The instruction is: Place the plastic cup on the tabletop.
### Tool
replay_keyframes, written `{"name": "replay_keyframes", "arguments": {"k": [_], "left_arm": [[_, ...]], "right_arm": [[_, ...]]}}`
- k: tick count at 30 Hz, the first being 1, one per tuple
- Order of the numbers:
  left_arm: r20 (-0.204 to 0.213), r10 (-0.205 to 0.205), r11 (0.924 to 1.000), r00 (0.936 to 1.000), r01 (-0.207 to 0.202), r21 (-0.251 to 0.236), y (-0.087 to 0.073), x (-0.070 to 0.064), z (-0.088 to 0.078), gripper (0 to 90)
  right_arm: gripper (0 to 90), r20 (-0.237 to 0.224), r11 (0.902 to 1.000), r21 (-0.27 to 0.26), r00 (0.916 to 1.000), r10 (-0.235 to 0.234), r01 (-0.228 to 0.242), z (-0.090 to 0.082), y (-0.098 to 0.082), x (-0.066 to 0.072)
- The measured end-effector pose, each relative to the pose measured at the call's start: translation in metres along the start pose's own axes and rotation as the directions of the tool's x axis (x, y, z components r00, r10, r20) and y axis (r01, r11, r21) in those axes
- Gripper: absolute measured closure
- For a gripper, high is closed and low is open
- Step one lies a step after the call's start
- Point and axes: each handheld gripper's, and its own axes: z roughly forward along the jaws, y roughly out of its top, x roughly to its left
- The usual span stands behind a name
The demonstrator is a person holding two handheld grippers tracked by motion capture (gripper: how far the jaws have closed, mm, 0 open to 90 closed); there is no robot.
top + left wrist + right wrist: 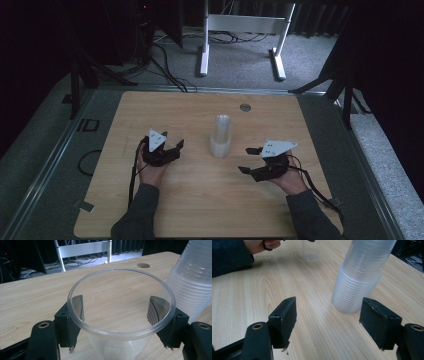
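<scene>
A single clear plastic cup (pixel 117 336) stands upright between the jaws of my left gripper (pixel 120 312), whose pads press on its two sides just under the rim. In the high view my left gripper (pixel 172 147) is left of centre on the table. An upside-down stack of clear cups (pixel 220 136) stands at the middle of the table, close to the right of the held cup in the left gripper view (pixel 192 285). My right gripper (pixel 245 160) is open and empty, to the right of the stack. In its own view my right gripper (pixel 328 320) faces the stack (pixel 359 277), and the held cup (pixel 312 257) shows faintly beyond.
The wooden table (pixel 200 210) has a round metal grommet (pixel 245 107) near its far edge. A white desk frame (pixel 240 30) and cables lie on the grey carpet behind. A metal rail (pixel 45 160) runs along the left side.
</scene>
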Motion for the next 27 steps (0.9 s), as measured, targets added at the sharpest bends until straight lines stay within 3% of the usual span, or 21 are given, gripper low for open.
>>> {"name": "replay_keyframes", "arguments": {"k": [27], "left_arm": [[-0.039, -0.008, 0.9996, 0.9992, 0.009, 0.026, -0.013, 0.002, 0.016, 29.2]], "right_arm": [[29.4, -0.006, 1.0, -0.004, 1.0, -0.002, 0.002, -0.001, 0.001, 0.0]]}}
